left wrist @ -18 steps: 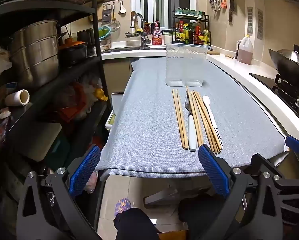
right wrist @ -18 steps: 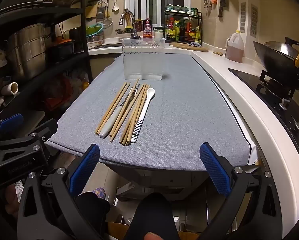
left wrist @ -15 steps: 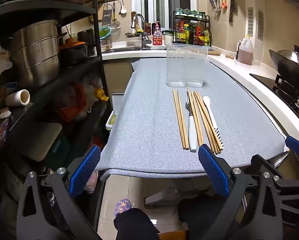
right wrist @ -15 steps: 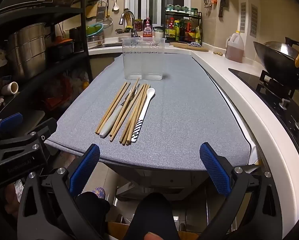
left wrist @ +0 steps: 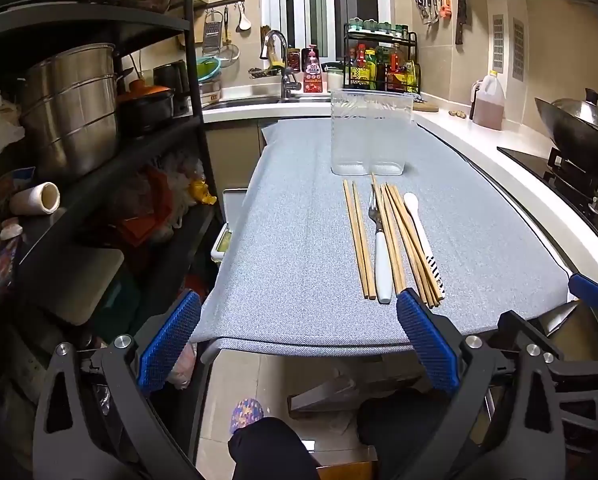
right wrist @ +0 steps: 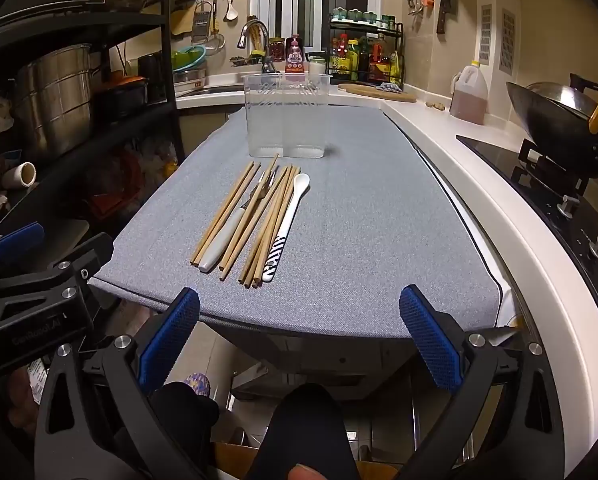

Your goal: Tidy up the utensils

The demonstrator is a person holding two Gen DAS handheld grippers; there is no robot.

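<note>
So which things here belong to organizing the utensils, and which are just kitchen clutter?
Job:
- chopsticks
- fork
- white spoon
- clear container
- left claw, right claw, both open and empty

Clutter:
- wok
- steel pot
- oil jug
- spice rack

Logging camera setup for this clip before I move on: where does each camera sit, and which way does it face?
Left wrist: on the left gripper, off the table's near left corner, looking down the grey cloth toward the sink; open jaws, dark-clad legs, the right gripper at right.
Right wrist: on the right gripper, nearer the stove side, same heading; open jaws, knees, a fingertip, the left gripper at left.
Shared: chopsticks, fork, white spoon, clear container.
</note>
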